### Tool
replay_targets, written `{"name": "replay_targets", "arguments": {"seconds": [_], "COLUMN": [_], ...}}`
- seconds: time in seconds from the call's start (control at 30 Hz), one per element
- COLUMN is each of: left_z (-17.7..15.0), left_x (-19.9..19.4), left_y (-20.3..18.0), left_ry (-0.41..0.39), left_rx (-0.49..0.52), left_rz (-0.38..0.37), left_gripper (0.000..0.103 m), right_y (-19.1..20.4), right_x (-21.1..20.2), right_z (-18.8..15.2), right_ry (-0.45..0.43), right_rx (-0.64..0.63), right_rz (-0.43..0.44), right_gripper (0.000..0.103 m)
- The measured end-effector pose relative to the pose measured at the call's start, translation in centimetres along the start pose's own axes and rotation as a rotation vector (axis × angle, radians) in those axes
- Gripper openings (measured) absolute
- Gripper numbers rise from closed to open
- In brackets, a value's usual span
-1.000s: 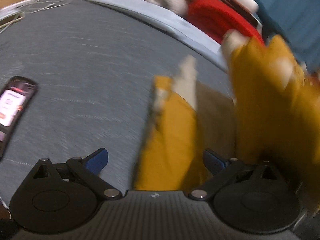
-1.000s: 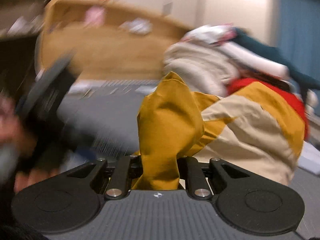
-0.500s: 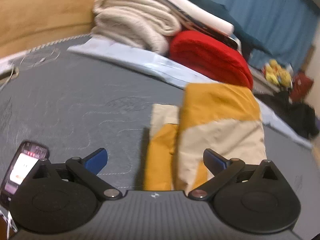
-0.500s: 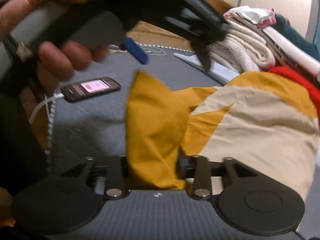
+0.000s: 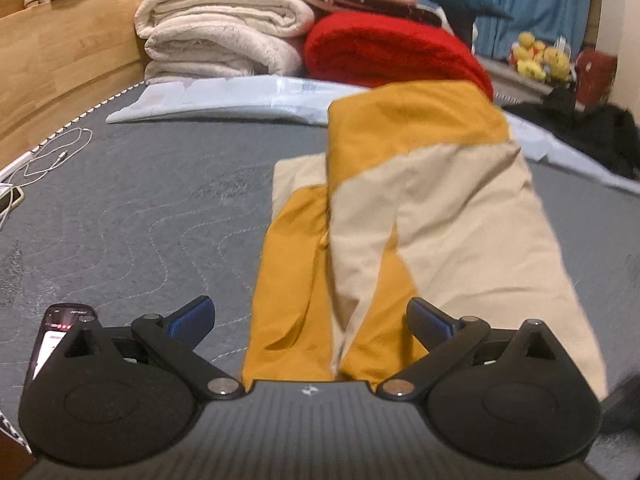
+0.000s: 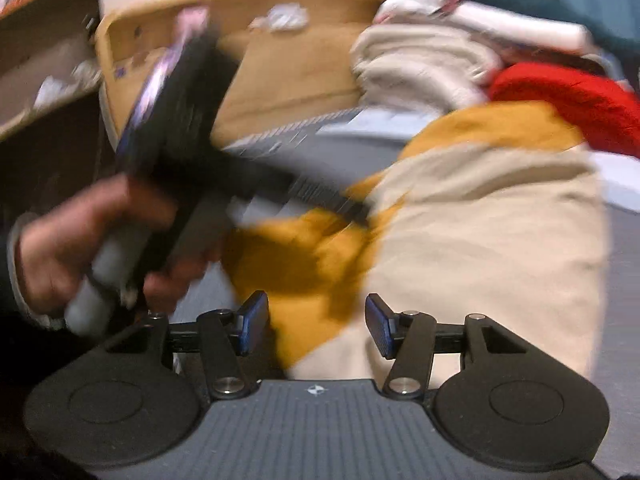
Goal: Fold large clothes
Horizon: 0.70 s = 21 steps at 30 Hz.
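A mustard-yellow and cream garment [image 5: 420,216] lies folded lengthwise on the grey quilted mattress [image 5: 132,216]. My left gripper [image 5: 310,318] is open and empty, just above the garment's near end. In the right wrist view the garment [image 6: 480,248] lies ahead, with a yellow flap between the jaws. My right gripper [image 6: 316,330] is open, jaws apart on either side of that flap. The other hand-held gripper [image 6: 192,128] shows blurred at the left of that view, held by a hand.
A stack of cream blankets [image 5: 224,36] and a red blanket [image 5: 392,52] sit at the far end on a pale blue sheet [image 5: 224,100]. A phone [image 5: 54,336] lies at near left, a white cable [image 5: 52,156] at far left. A wooden bed frame [image 5: 68,52] borders the mattress.
My right gripper has opened and let go of the yellow flap it held. The left gripper has tilted up and drawn back; the garment now lies flat.
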<state>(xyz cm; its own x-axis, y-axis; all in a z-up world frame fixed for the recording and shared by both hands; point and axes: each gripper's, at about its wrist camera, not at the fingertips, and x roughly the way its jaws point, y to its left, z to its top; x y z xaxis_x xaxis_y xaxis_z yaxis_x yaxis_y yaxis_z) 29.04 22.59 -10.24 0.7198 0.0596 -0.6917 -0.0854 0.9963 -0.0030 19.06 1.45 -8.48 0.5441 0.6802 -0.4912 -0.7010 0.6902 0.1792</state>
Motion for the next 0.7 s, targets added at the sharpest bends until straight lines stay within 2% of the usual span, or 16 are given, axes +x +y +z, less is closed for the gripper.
{"name": "replay_targets", "arguments": {"seconds": [0.1, 0.2, 0.27, 0.33, 0.43, 0.47, 0.57, 0.7], "left_z": [-0.3, -0.6, -1.1, -1.8, -3.1, -3.4, -4.2, -3.0], "left_x": [0.6, 1.1, 1.4, 1.8, 2.6, 2.9, 3.2, 0.9], "left_y": [0.2, 0.1, 0.1, 0.5, 1.8, 2.2, 3.2, 3.8], "left_ry": [0.022, 0.036, 0.046, 0.06, 0.093, 0.11, 0.155, 0.158], "left_rx": [0.006, 0.017, 0.033, 0.042, 0.023, 0.011, -0.03, -0.066], "left_rz": [0.011, 0.022, 0.029, 0.033, 0.036, 0.034, 0.02, 0.016], "left_gripper": [0.102, 0.103, 0.103, 0.103, 0.103, 0.103, 0.103, 0.103], "right_y": [-1.9, -3.8, -4.7, -4.8, -4.3, -4.0, -2.7, -2.6], "right_x": [-3.2, -4.5, -3.7, -2.0, 1.4, 2.3, 3.2, 2.1], "right_z": [1.5, 2.3, 2.0, 0.9, -2.3, -3.8, -6.3, -5.5], "right_ry": [-0.096, -0.163, -0.135, -0.072, 0.098, 0.127, 0.127, 0.109], "right_rx": [0.069, 0.124, 0.149, 0.147, 0.121, 0.106, 0.033, 0.056], "right_rz": [-0.091, -0.242, -0.277, -0.266, -0.272, -0.279, -0.314, -0.277], "right_gripper": [0.056, 0.056, 0.056, 0.053, 0.052, 0.052, 0.052, 0.052]}}
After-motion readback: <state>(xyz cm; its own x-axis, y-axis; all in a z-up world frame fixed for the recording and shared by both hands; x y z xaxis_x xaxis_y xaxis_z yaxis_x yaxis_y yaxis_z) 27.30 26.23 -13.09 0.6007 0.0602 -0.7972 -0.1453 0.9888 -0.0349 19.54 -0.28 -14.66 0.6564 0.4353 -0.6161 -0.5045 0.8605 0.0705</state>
